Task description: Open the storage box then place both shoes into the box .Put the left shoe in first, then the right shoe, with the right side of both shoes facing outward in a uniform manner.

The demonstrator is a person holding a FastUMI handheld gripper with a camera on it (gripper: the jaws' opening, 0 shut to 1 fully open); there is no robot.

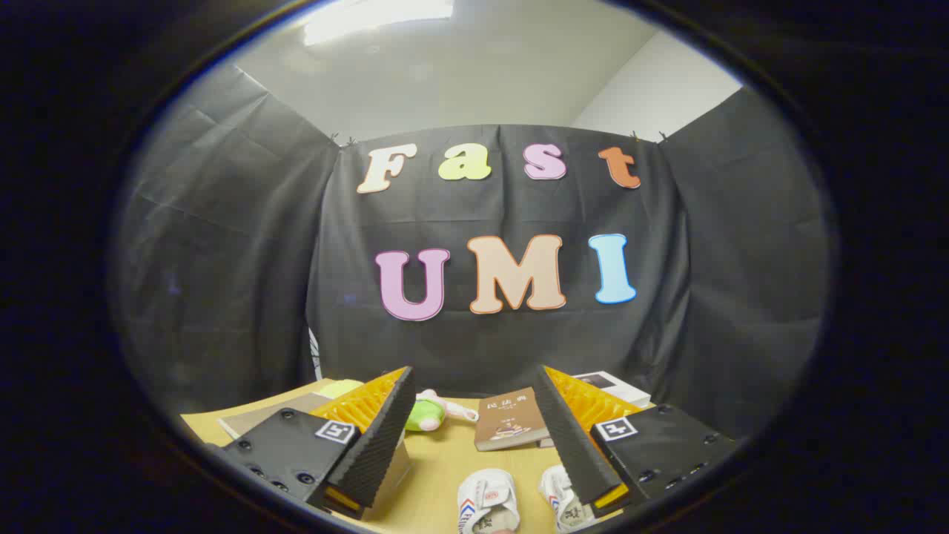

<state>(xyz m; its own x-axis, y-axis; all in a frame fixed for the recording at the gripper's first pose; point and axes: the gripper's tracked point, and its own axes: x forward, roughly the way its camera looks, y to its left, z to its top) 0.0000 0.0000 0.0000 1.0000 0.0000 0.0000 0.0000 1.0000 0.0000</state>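
Gripper [474,415] released, fingers wide apart, holding nothing. Two white shoes [519,504] side by side on table [437,475], near, between the fingers. Brown book [510,419] and green plush toy [424,415] farther back.

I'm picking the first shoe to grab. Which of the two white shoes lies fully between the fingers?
The shoe farther from the brown book's side; the other shoe is partly tucked under one finger.

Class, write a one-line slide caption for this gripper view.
Open gripper above table, two white shoes between its fingers, brown book beyond.
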